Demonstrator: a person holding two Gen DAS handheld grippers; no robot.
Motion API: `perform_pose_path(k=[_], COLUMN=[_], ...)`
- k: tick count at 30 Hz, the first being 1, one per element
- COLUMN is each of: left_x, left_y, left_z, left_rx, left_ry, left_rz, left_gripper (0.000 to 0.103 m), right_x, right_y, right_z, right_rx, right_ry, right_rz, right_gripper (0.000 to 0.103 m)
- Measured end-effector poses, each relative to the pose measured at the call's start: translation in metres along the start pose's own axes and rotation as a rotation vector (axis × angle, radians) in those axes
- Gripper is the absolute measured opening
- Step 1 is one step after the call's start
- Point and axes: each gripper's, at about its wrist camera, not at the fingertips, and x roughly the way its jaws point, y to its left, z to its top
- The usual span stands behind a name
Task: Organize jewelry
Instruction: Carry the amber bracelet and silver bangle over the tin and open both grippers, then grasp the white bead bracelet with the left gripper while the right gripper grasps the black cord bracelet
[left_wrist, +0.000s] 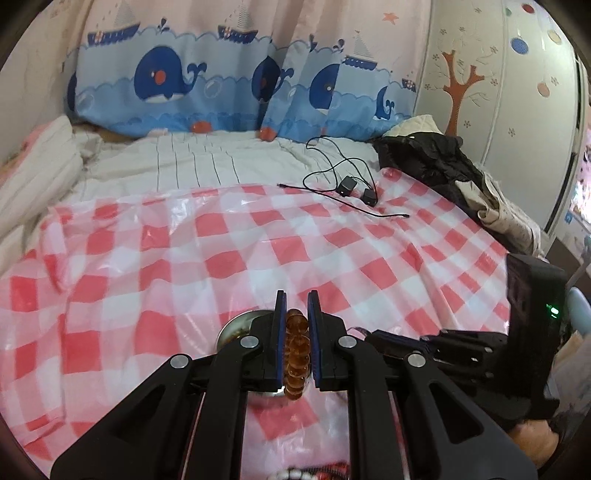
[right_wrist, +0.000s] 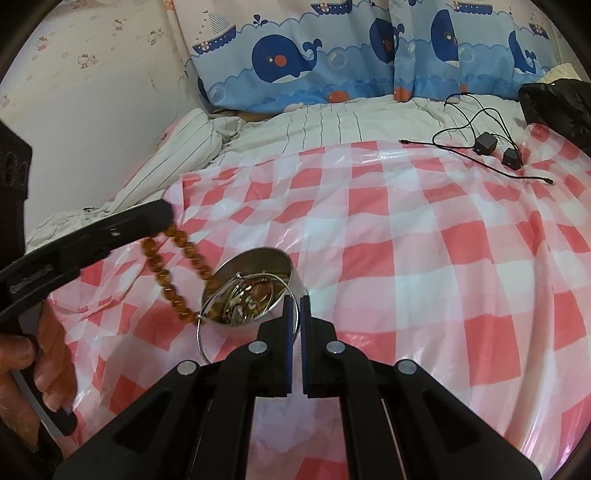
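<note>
My left gripper (left_wrist: 297, 299) is shut on a string of amber beads (left_wrist: 297, 343), which fills the gap between its blue pads. In the right wrist view that gripper (right_wrist: 164, 219) enters from the left, and the amber beads (right_wrist: 173, 273) hang from it in a loop down to the rim of a small metal bowl (right_wrist: 258, 256). The bowl holds several mixed jewelry pieces. My right gripper (right_wrist: 295, 306) is shut on a thin silver bangle (right_wrist: 200, 332), which reaches from the bowl's contents out over its near rim. In the left wrist view the bowl (left_wrist: 231, 325) shows just left of my fingers.
A red-and-white checked plastic sheet (left_wrist: 221, 240) covers the bed. Two black chargers with cables (right_wrist: 484, 144) lie at the far right, beside a black jacket (left_wrist: 424, 158). Whale-print fabric (left_wrist: 166, 77) lines the back. White beads (left_wrist: 295, 472) show at the bottom edge.
</note>
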Motion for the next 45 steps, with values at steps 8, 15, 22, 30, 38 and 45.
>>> perform_pose_path(k=[8,15,22,30,38,45], left_x=[0.037,0.006,-0.027,-0.057,-0.054,-0.057], left_y=[0.036,0.055,0.047,0.023,-0.002,-0.003], left_z=[-0.012,-0.018,-0.047,-0.111,-0.132,-0.138], left_rx=[-0.082,-0.087,-0.062,0.006,0.150,0.209], left_ry=[0.137,0.130,0.147,0.219,0.263,0.268], left_rz=[0.078,0.117,0.126,0.159,0.224,0.252], left_gripper=[0.020,0.029,0.041,0.050,0.053,0.056], right_x=[0.025,0.050,0.036,-0.024,-0.002,0.002], right_y=[0.006,0.026,0.028,0.007,0.016,0.023], right_z=[0.012,0.022,0.019,-0.071,-0.096,-0.098], right_rx=[-0.035,-0.080,-0.089,-0.021,-0.008,-0.058], right_ry=[0.025,0.043,0.026,0.137,0.213,0.222], right_rz=[-0.018,-0.017,-0.037,-0.062,-0.093,-0.117], right_gripper=[0.004,0.005,0.032,0.051,0.070,0.075])
